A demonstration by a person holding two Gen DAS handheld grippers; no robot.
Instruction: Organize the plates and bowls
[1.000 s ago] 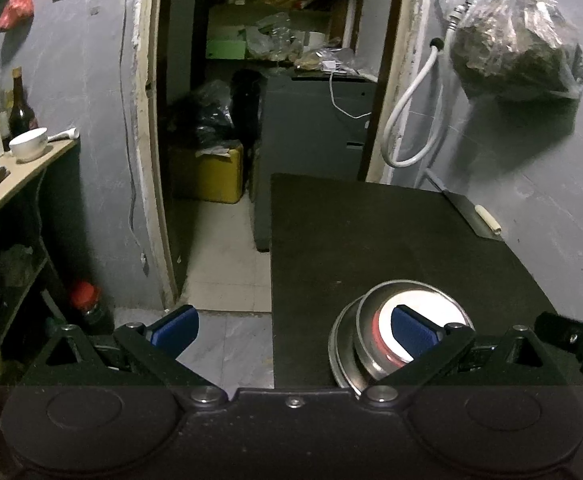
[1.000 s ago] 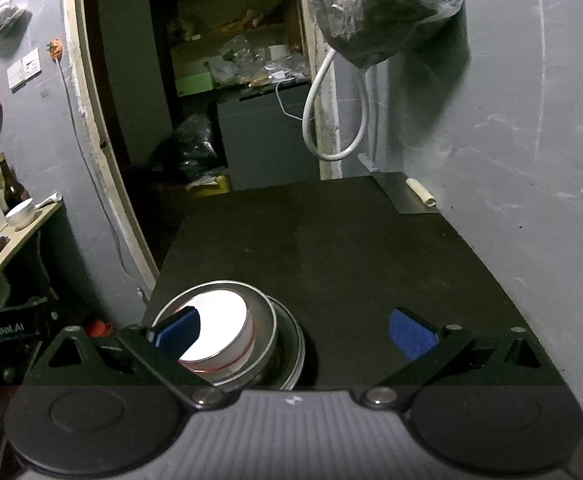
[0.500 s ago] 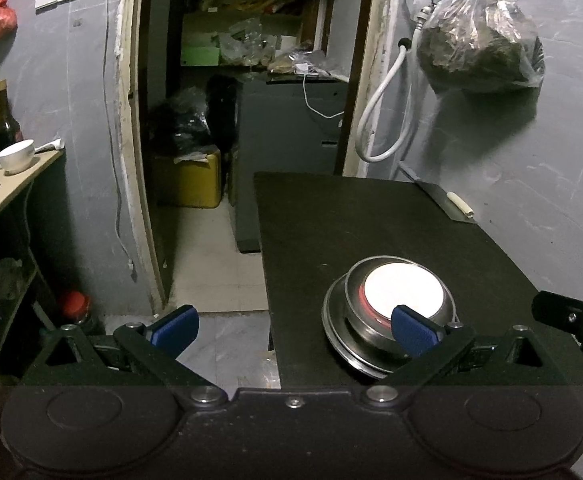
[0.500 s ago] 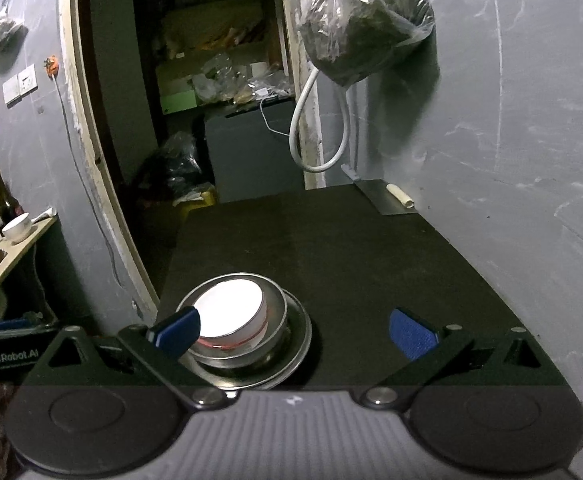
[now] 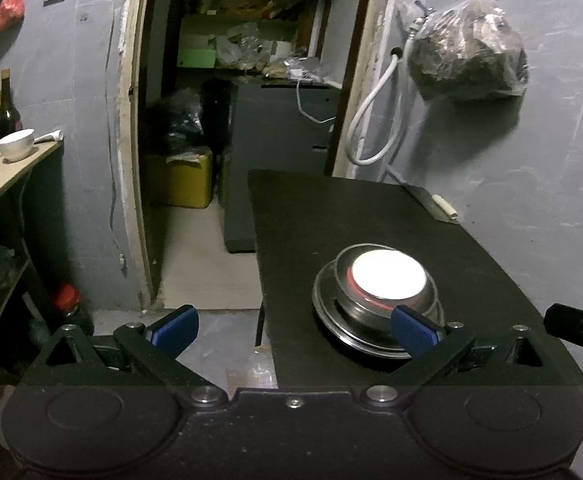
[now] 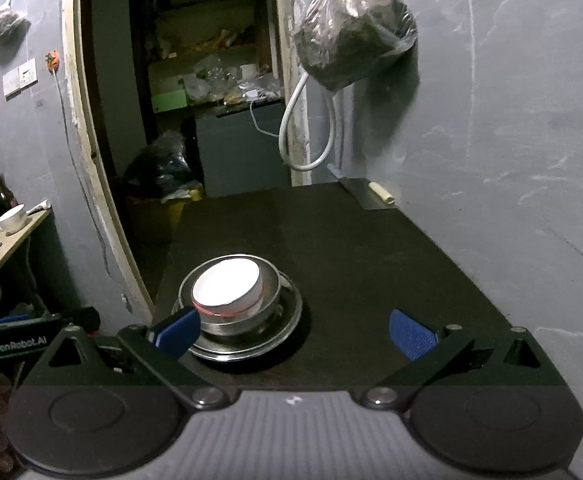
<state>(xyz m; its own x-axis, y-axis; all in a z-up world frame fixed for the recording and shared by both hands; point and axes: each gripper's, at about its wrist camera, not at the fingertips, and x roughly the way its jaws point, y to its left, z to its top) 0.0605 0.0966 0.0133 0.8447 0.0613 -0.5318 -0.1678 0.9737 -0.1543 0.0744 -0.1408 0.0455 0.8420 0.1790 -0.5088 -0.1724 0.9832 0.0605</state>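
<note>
A stack stands on the black table (image 5: 371, 208) (image 6: 351, 248): a white bowl with a red band (image 5: 387, 274) (image 6: 227, 282) sits inside a steel bowl (image 5: 419, 304) (image 6: 269, 302), which rests on a steel plate (image 5: 331, 320) (image 6: 287, 326). My left gripper (image 5: 293, 326) is open and empty, hanging over the table's left front corner, its right finger in front of the stack. My right gripper (image 6: 293, 332) is open and empty, just in front of the stack and to its right. Its tip also shows at the right edge of the left wrist view.
A cleaver (image 5: 435, 204) (image 6: 367, 192) lies at the table's far right by the grey wall. A bag (image 5: 467, 60) (image 6: 351, 44) and white hose (image 5: 367, 120) hang above. Left: doorway, wooden shelf with bowl (image 5: 15, 146) and bottles. Floor lies left of the table.
Both grippers have drawn back and risen from the stack, which now sits farther ahead in both views. The stack itself has not moved. Jaws stay open.
</note>
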